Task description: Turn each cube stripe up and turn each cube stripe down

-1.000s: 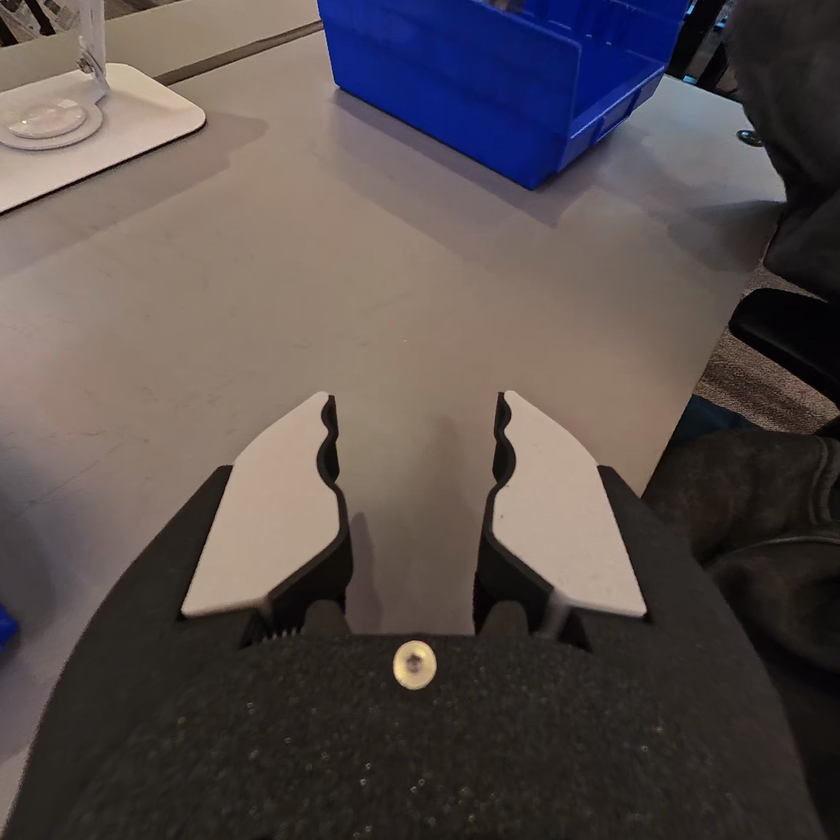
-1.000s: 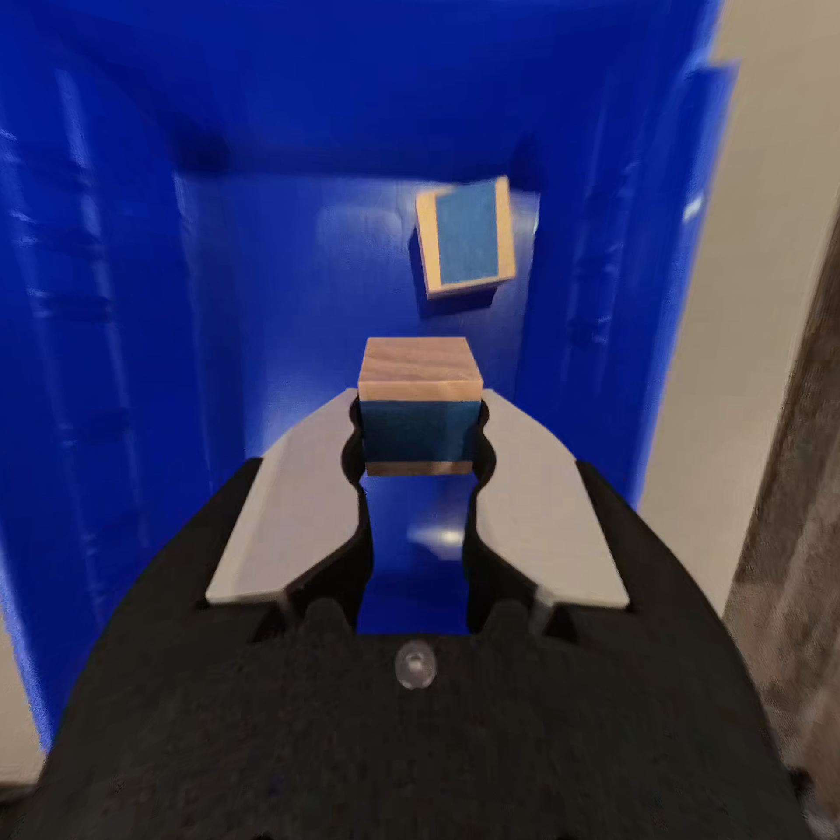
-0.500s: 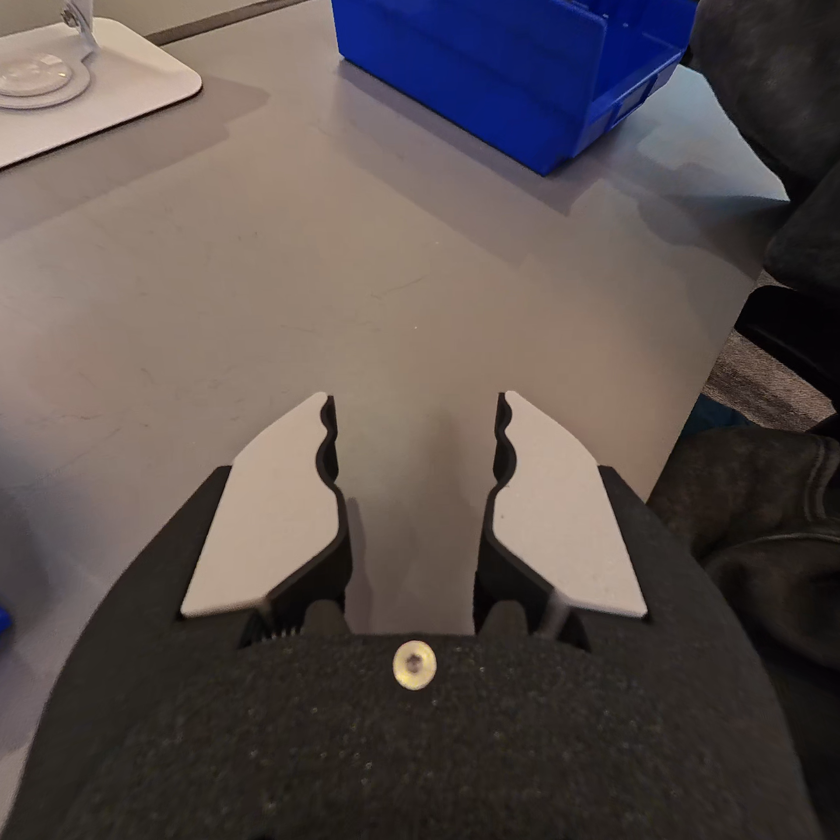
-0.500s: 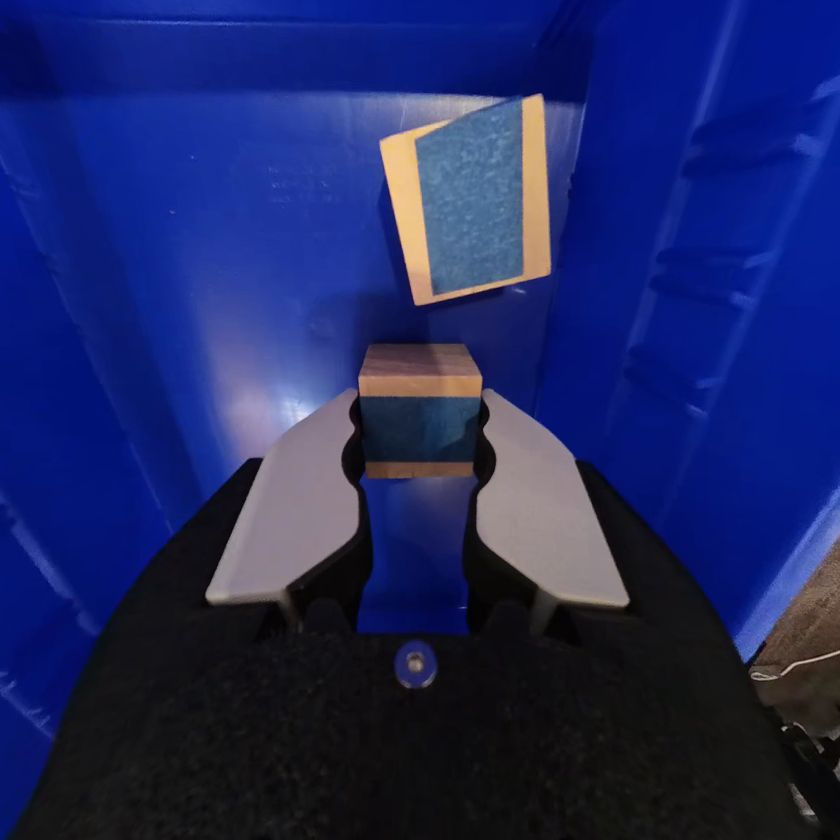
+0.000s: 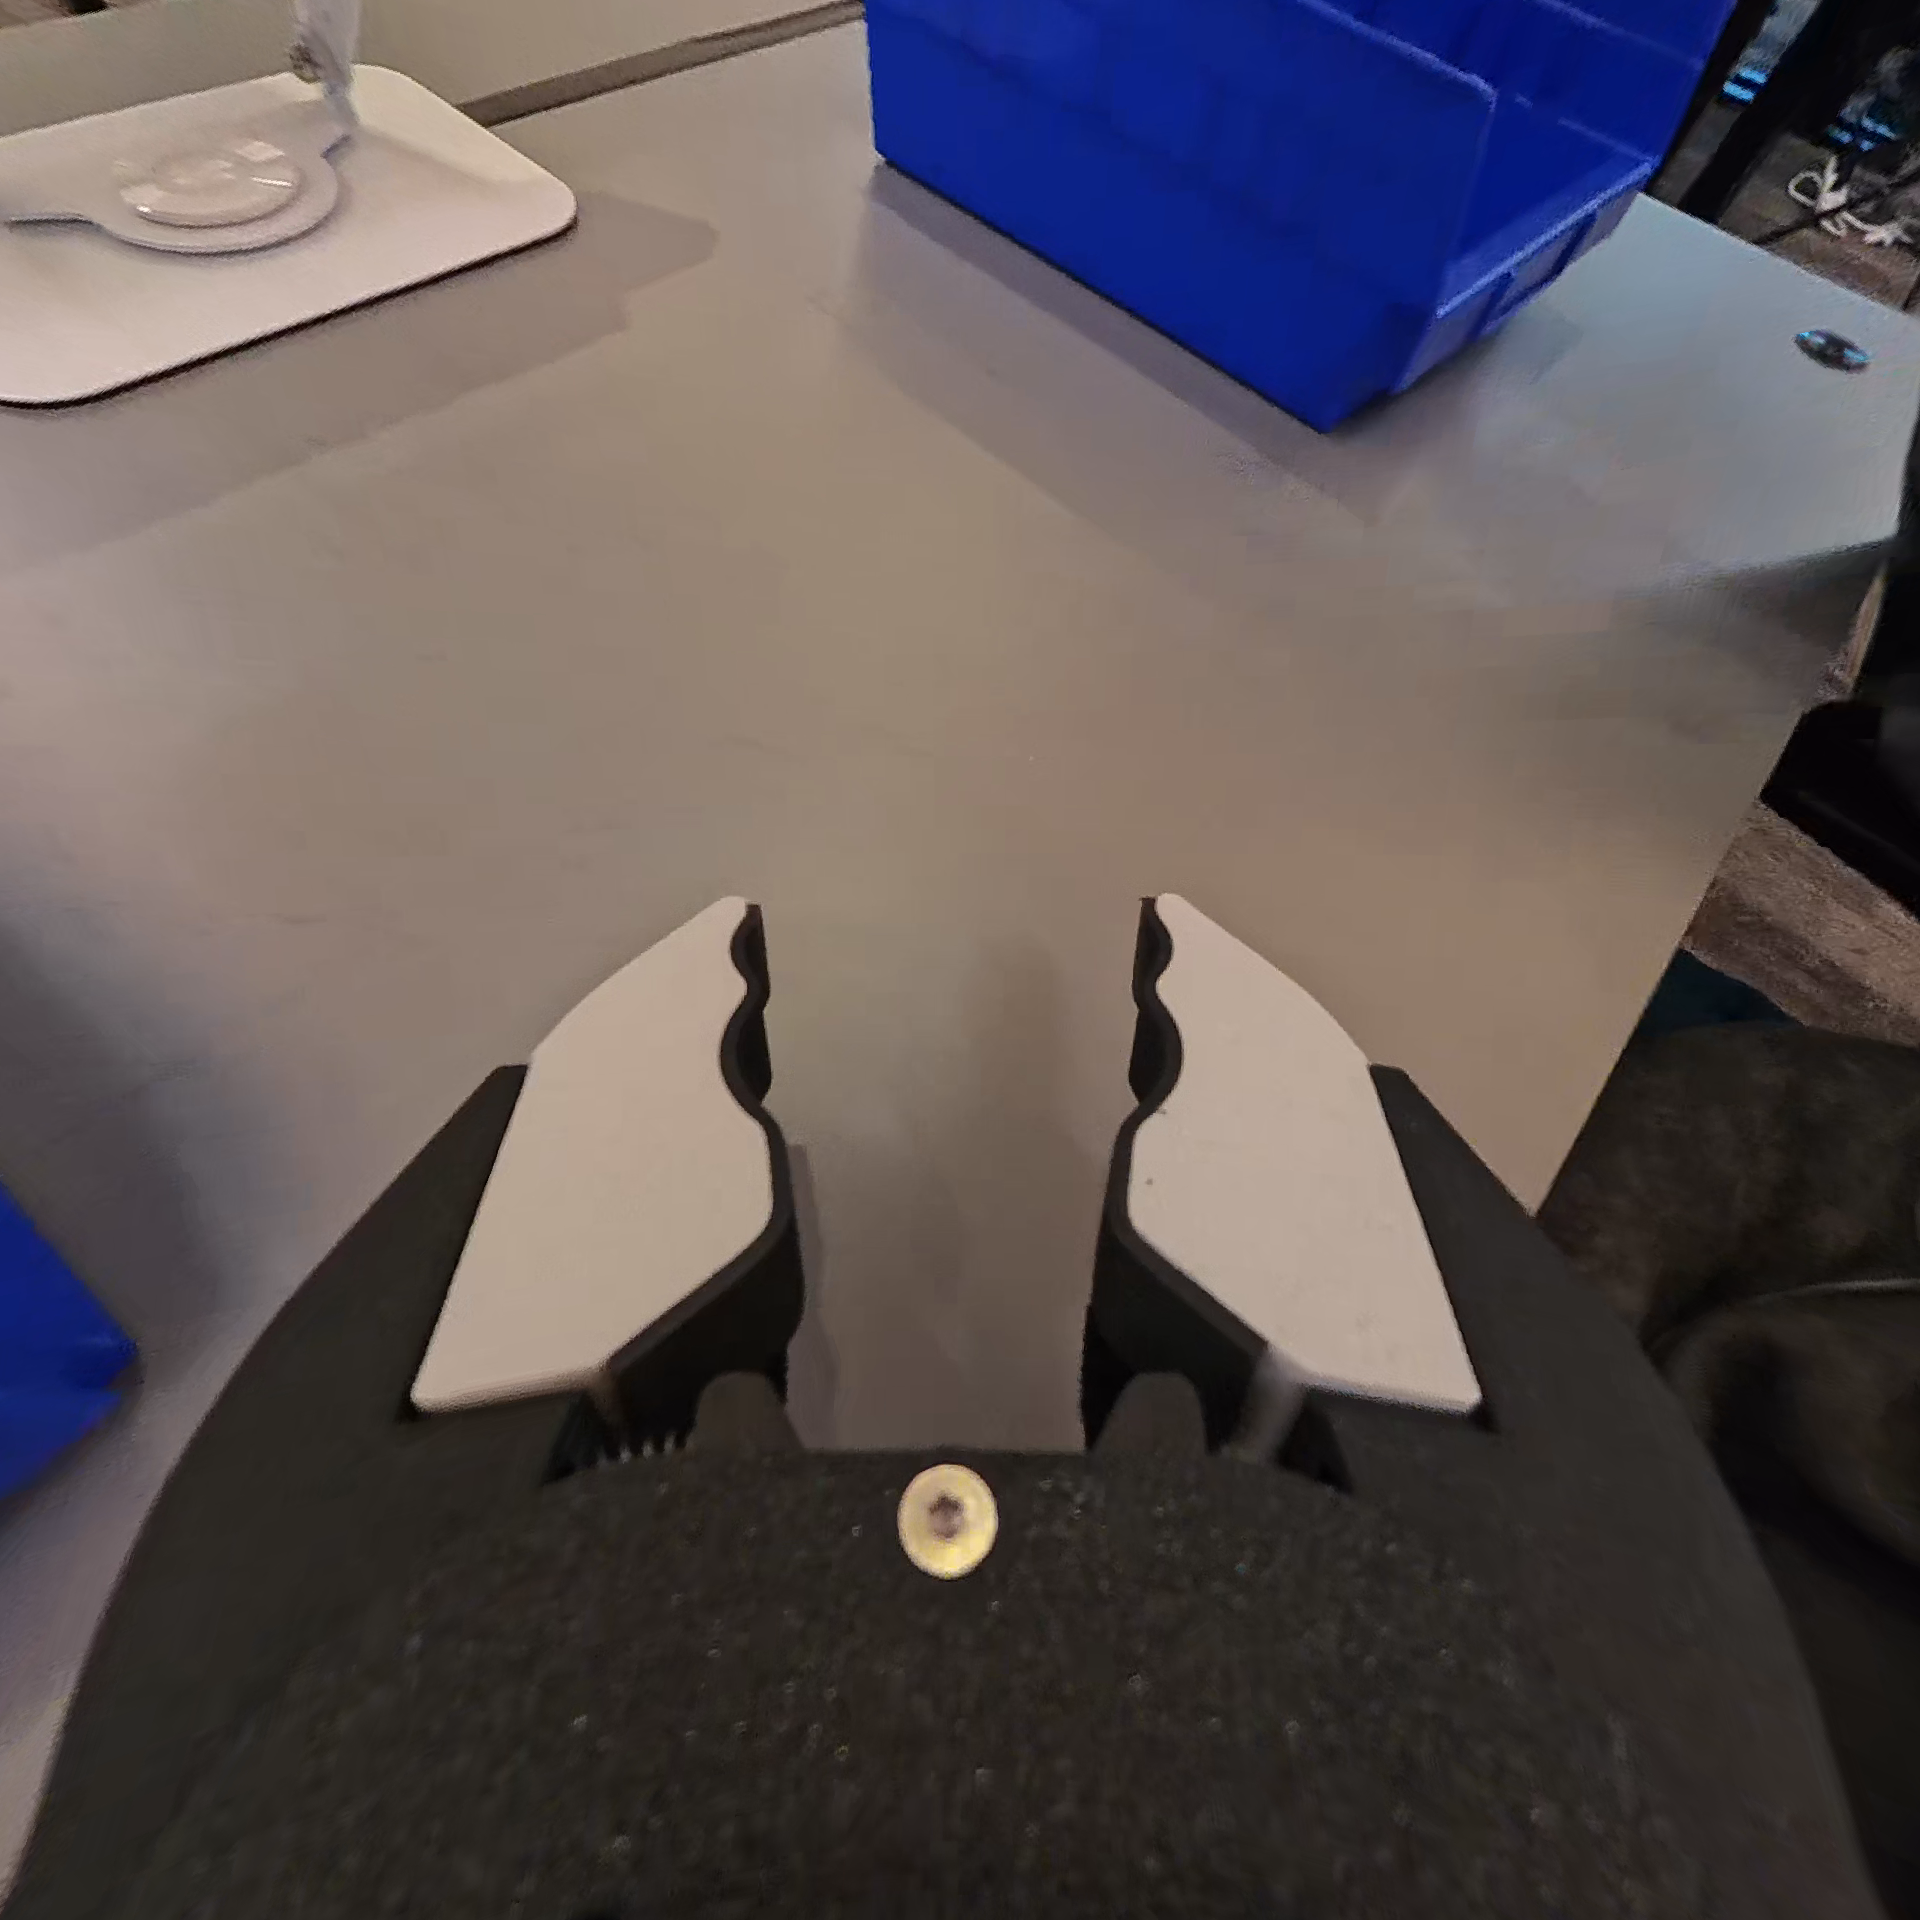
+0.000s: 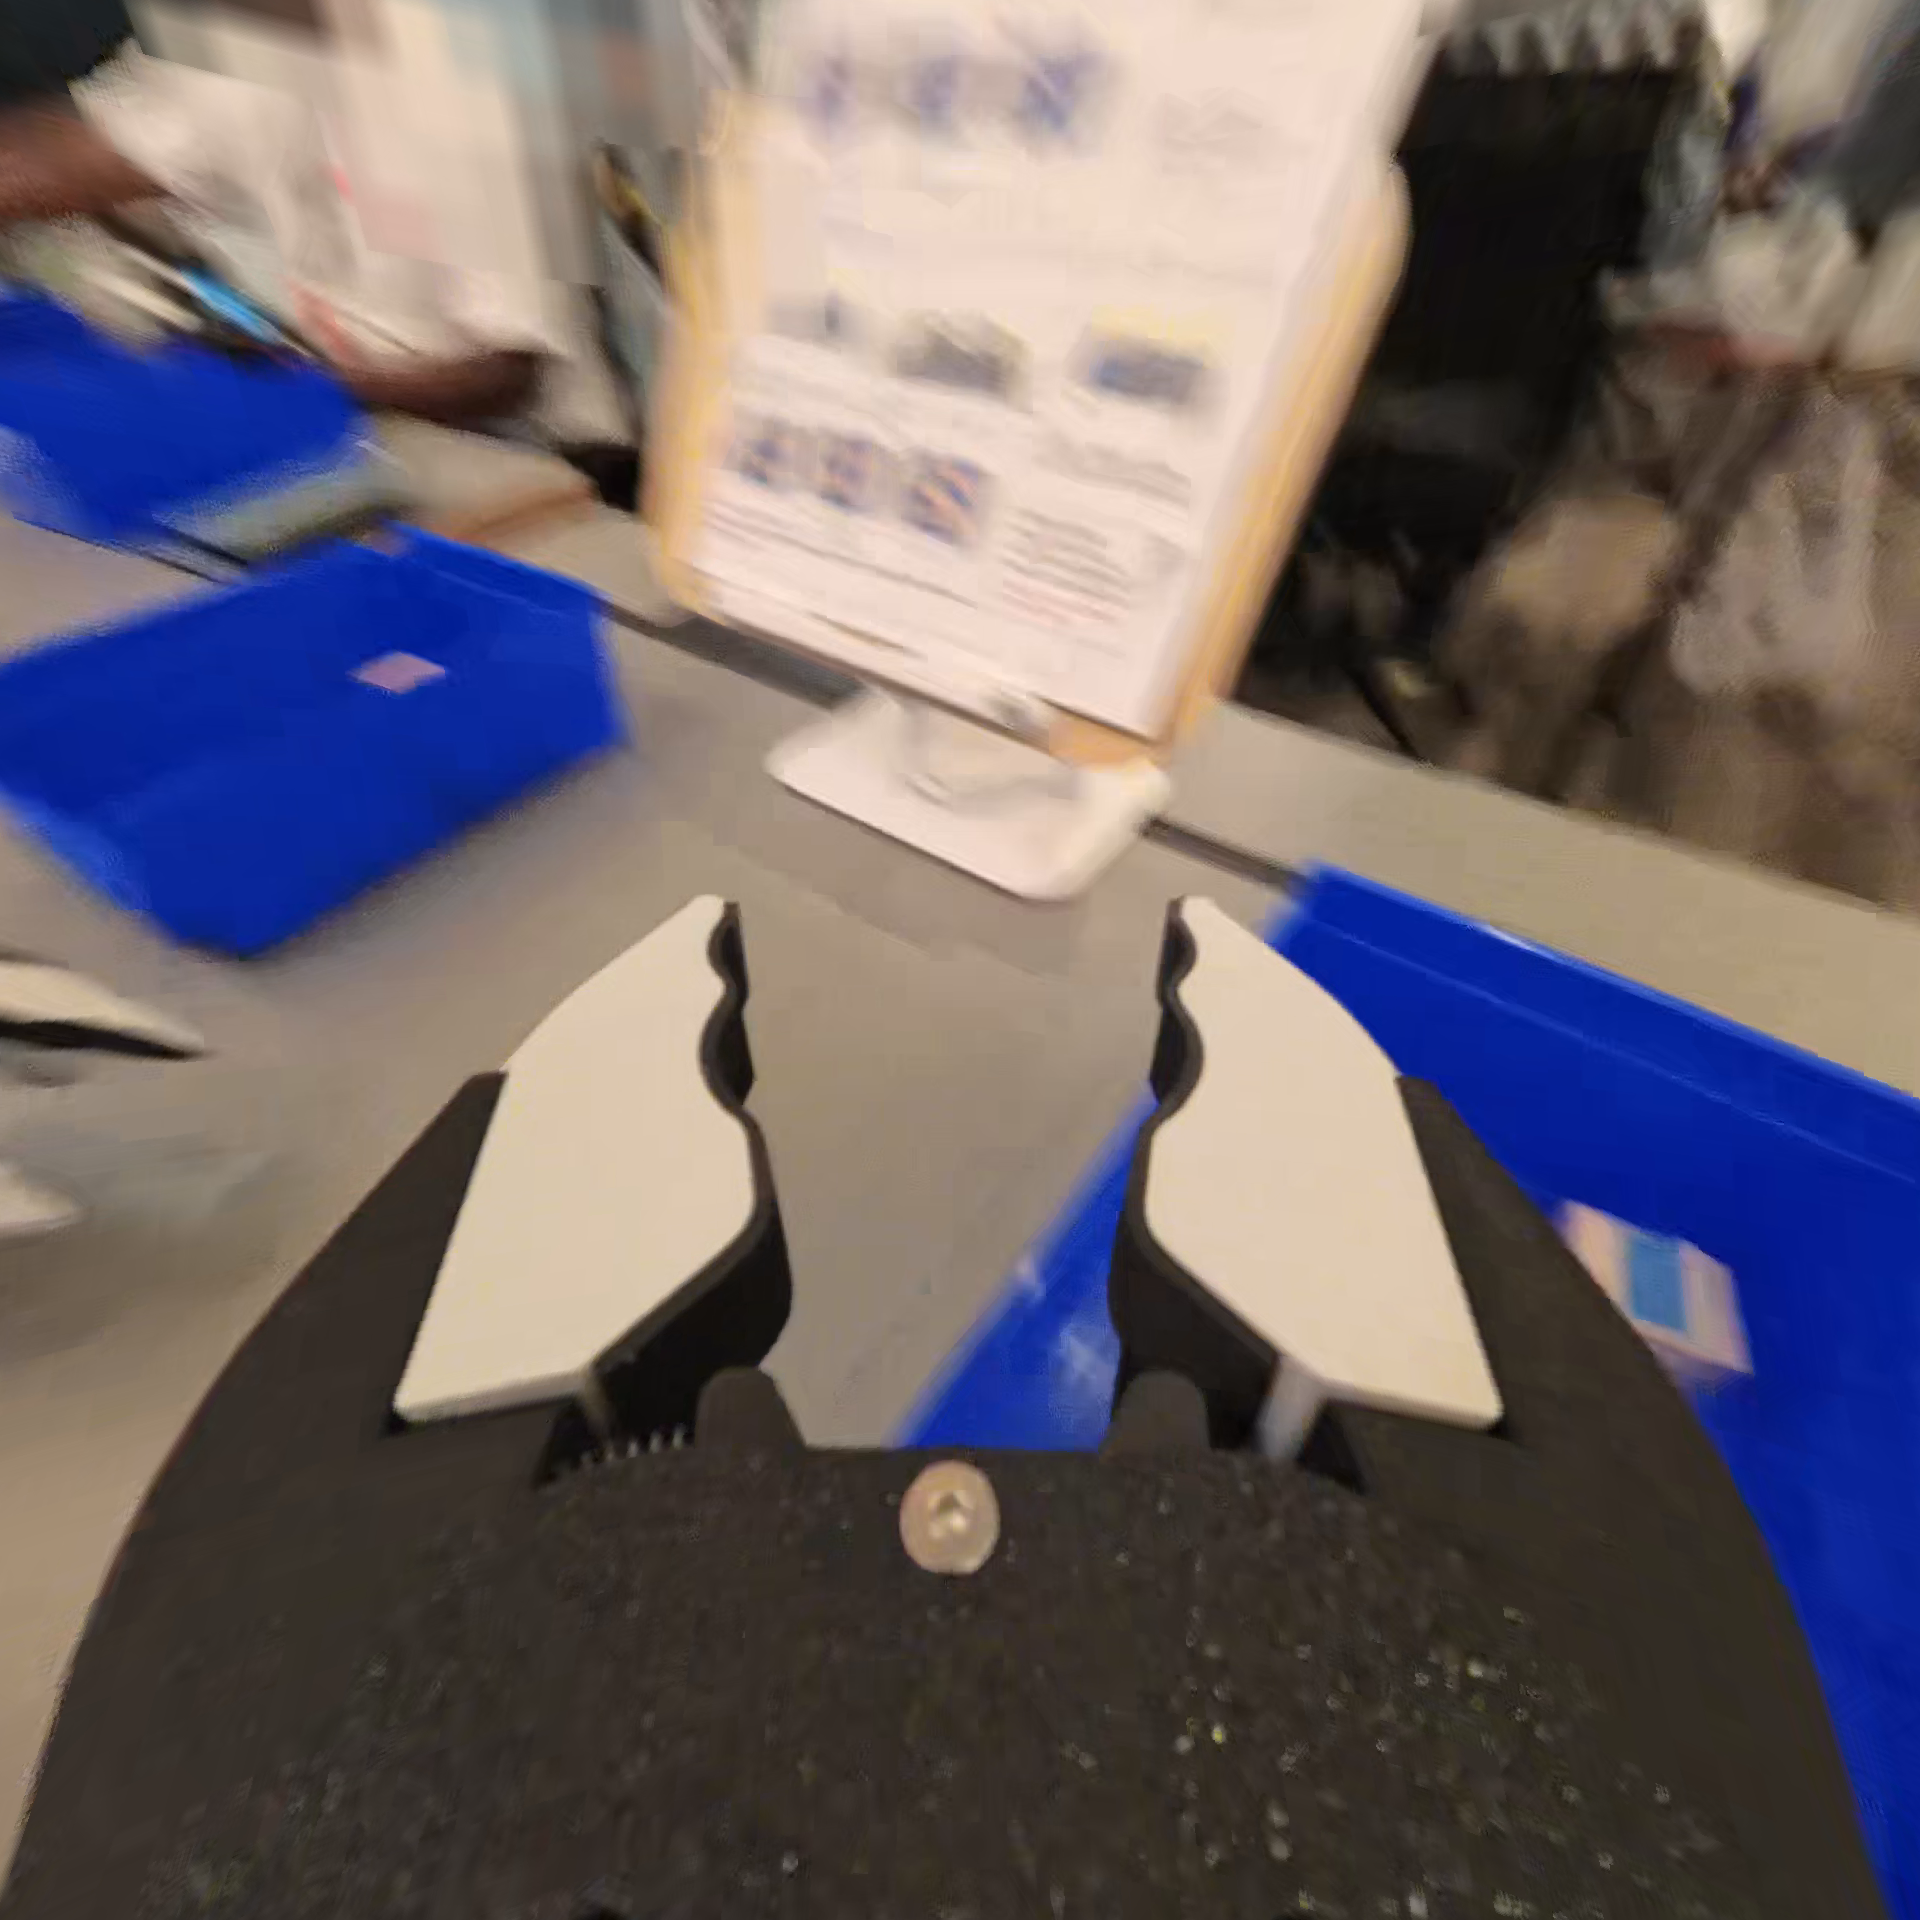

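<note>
My left gripper (image 5: 948,909) is open and empty above the bare grey table (image 5: 727,623). A blue bin (image 5: 1247,177) stands at the far right of the left wrist view. My right gripper (image 6: 948,914) is open and empty, raised over the table next to a blue bin (image 6: 1610,1091). A wooden cube with a blue stripe facing up (image 6: 1652,1288) lies inside that bin at the right. The right wrist view is blurred by motion. A second blue bin (image 6: 260,748) stands at the left, with a small pale patch (image 6: 400,673) inside it that I cannot identify.
A white stand (image 6: 977,810) holding a printed sheet (image 6: 1018,364) stands on the table beyond my right gripper. It also shows in the left wrist view (image 5: 260,218). A person's dark sleeve (image 5: 1766,1195) is at the right table edge. A blue corner (image 5: 42,1351) shows at the left.
My right gripper let go of the striped cube inside the bin, opened wide, and pulled up out of the bin. My left gripper stayed open over the table and shifted only slightly.
</note>
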`<control>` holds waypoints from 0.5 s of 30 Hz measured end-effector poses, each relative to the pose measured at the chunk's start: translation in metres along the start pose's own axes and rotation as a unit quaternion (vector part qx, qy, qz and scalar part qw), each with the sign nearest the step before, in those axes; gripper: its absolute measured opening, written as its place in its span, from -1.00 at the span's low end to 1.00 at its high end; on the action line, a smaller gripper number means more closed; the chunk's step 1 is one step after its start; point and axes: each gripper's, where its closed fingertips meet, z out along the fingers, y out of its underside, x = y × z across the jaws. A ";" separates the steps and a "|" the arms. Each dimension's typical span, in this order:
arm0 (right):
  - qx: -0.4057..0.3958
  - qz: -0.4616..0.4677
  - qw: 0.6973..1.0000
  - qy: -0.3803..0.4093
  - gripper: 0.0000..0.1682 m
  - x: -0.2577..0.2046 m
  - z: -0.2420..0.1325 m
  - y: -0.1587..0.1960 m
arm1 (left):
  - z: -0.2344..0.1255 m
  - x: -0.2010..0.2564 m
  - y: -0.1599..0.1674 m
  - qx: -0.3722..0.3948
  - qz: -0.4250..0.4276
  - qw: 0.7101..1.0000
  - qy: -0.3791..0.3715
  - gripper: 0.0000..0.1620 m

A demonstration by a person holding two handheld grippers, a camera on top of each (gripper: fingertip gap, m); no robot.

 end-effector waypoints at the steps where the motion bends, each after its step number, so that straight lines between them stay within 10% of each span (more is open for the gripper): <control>1: 0.052 -0.006 0.998 -0.034 -0.17 -0.033 -0.004 0.000 | -0.001 -0.003 -0.001 0.004 -0.004 1.000 -0.003 -0.18; 4: 0.135 0.009 0.985 -0.103 -0.34 -0.114 -0.009 0.035 | -0.004 -0.010 -0.003 0.013 -0.014 1.000 -0.016 -0.19; 7: 0.050 -0.011 0.985 -0.164 -0.32 -0.171 0.003 0.090 | -0.007 -0.016 -0.003 0.013 -0.020 0.999 -0.027 -0.19; 15: -0.018 -0.073 0.982 -0.175 -0.31 -0.198 0.012 0.121 | -0.063 -0.057 -0.014 -0.032 0.005 0.996 -0.082 -0.25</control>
